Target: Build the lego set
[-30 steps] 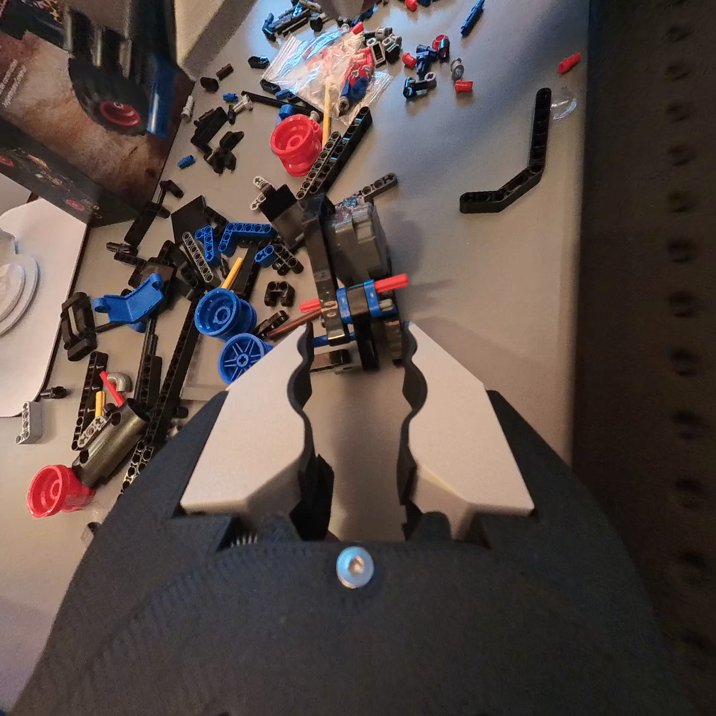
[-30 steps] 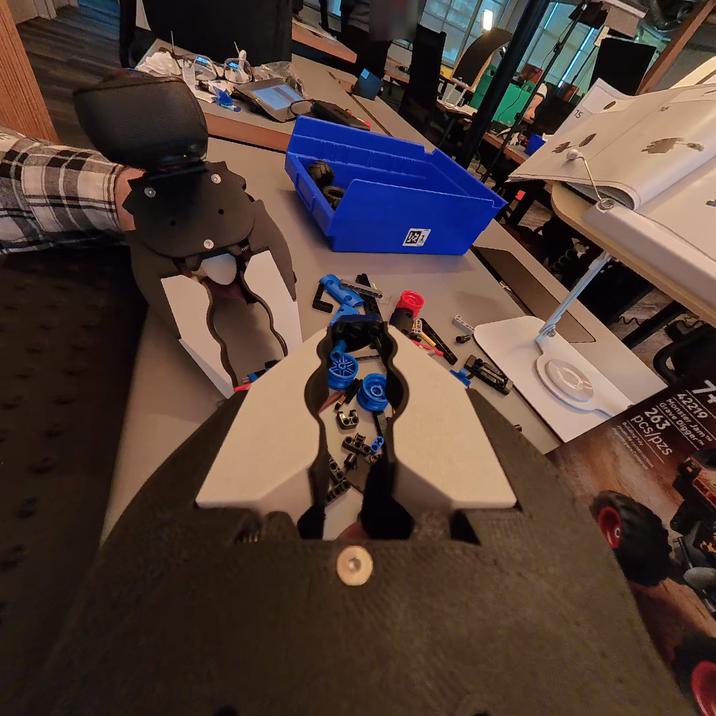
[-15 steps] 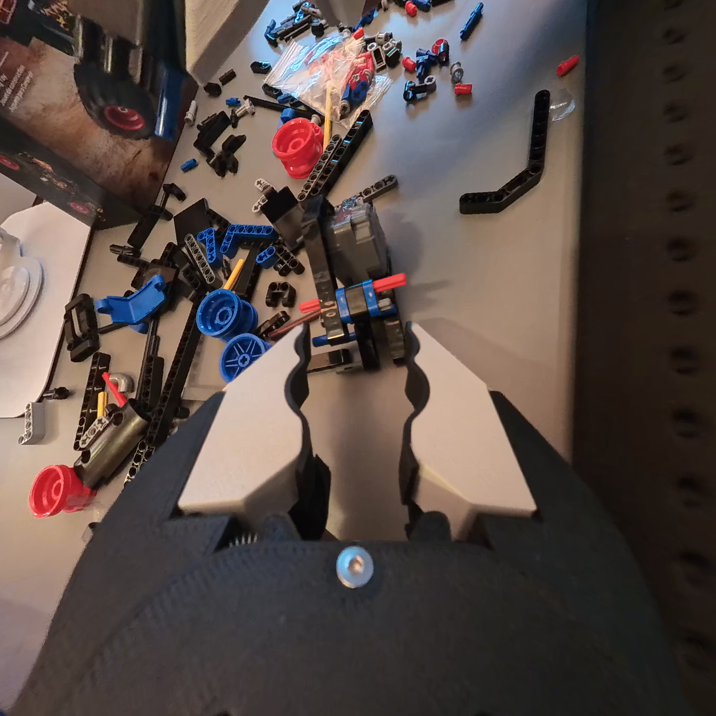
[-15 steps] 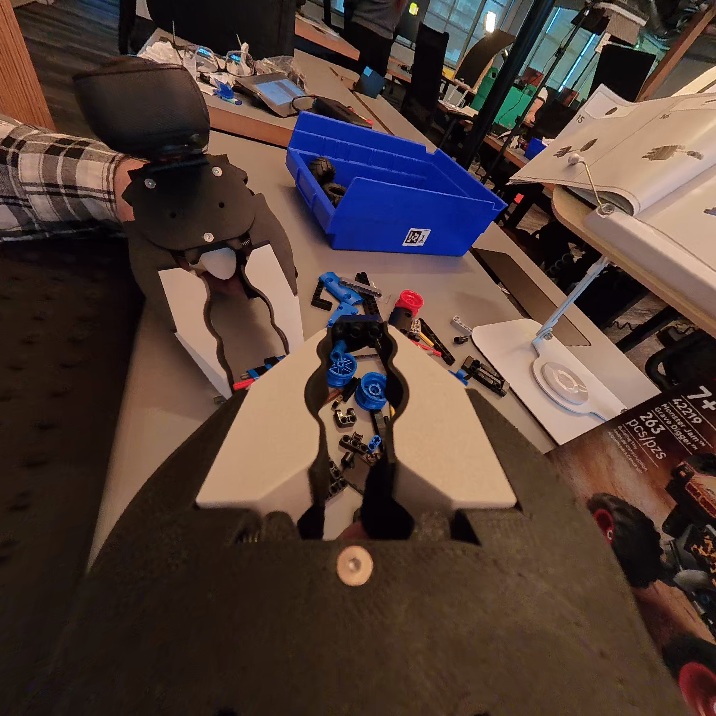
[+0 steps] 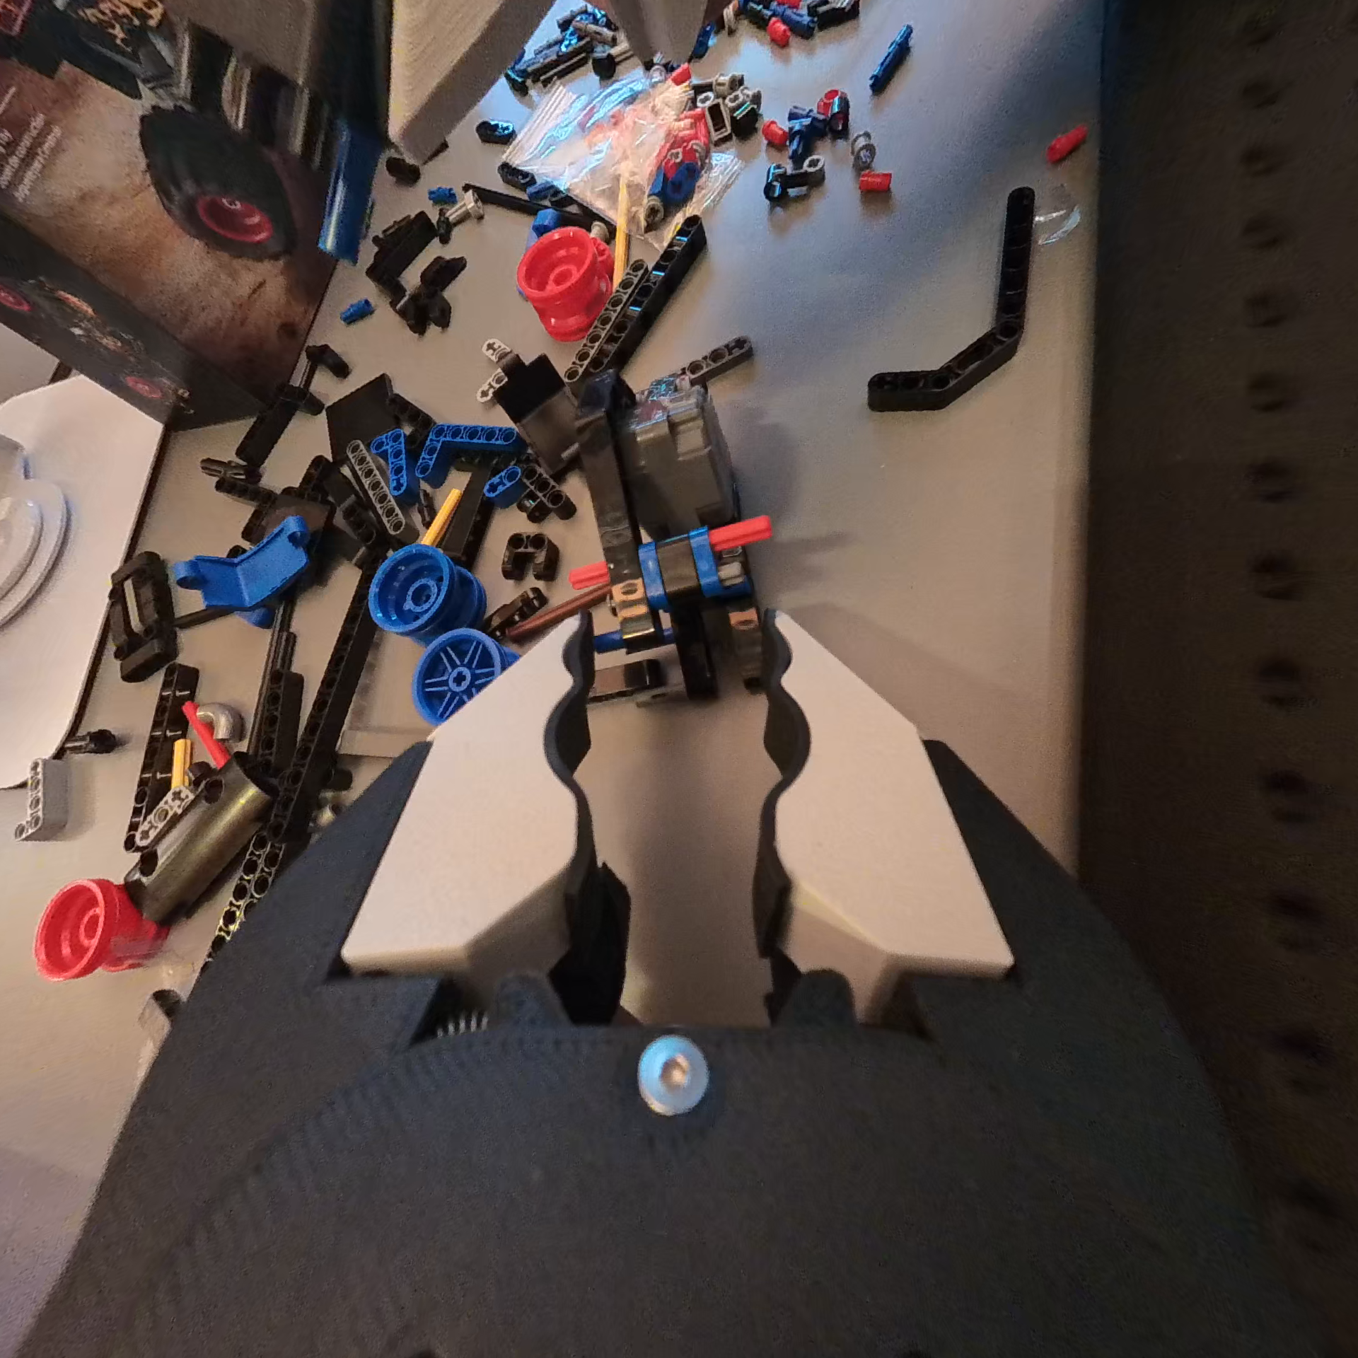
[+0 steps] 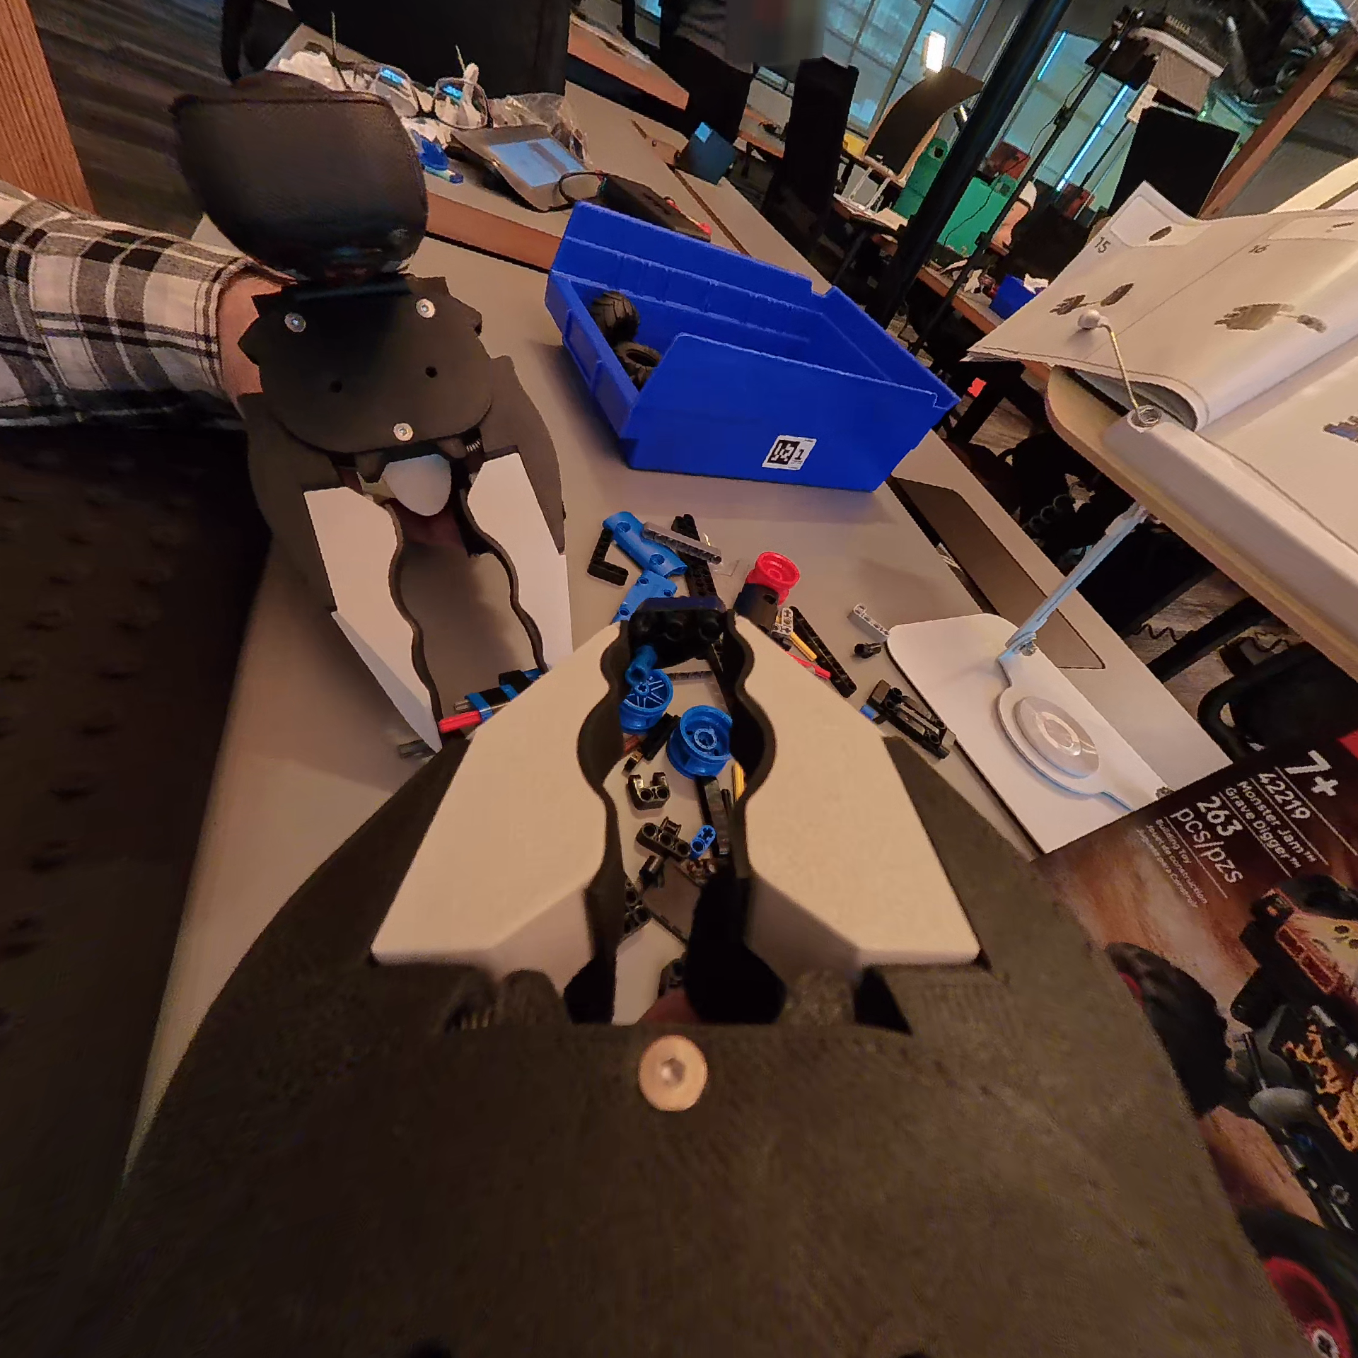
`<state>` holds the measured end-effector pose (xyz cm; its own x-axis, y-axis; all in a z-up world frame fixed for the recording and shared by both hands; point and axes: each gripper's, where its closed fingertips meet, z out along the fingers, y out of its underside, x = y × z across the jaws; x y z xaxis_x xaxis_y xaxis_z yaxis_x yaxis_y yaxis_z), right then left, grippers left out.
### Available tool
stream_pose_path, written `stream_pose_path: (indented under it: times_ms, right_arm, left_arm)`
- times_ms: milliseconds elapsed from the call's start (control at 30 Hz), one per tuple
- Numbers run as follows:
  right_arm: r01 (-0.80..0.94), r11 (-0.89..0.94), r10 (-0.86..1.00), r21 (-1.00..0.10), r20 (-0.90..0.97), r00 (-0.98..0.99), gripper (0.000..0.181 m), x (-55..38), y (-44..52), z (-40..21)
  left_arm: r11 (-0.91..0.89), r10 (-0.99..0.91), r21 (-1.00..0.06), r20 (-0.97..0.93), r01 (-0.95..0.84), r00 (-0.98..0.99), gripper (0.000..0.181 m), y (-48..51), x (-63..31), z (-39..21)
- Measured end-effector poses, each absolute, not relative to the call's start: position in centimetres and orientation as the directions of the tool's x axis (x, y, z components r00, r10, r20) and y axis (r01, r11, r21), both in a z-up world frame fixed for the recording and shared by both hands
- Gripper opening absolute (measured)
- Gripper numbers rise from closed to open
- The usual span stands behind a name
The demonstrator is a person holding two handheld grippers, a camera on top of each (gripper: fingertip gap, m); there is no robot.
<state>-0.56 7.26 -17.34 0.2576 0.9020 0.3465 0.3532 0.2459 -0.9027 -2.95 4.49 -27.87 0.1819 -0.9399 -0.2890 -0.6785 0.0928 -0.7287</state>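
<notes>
On a grey worktop, the left claw is spread wide, its tips flanking the near end of a partly built lego assembly at frame centre; whether they touch it cannot be told. To the assembly's right lies bare worktop up to the edge, with only a bent black beam at upper right. Loose pieces crowd the left, including blue wheel hubs. The right claw is clenched on a small black-and-blue piece above that scatter, with a blue bin behind.
</notes>
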Motion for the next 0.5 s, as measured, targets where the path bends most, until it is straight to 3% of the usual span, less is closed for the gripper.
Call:
stream_pose_path:
  times_ms: [267, 333, 500]
  right_arm:
    - [0.354, 0.266, 0.898, -0.897, 0.364, 0.248, 0.022, -0.5, 7.2, -17.4]
    - [0.350, 0.271, 0.902, -0.896, 0.363, 0.231, 0.022, -0.6, 7.0, -17.6]
    - [0.382, 0.326, 0.896, -0.865, 0.412, 0.166, 0.022, -1.1, 5.9, -18.3]
  left_arm:
    - [0.079, -0.944, -0.738, -0.272, -0.670, 0.188, 0.041, 4.5, -2.9, -27.8]
    - [0.078, -0.945, -0.747, -0.266, -0.661, 0.190, 0.030, 4.4, -2.9, -27.7]
    - [0.075, -0.947, -0.746, -0.260, -0.661, 0.186, 0.034, 4.3, -2.9, -27.7]
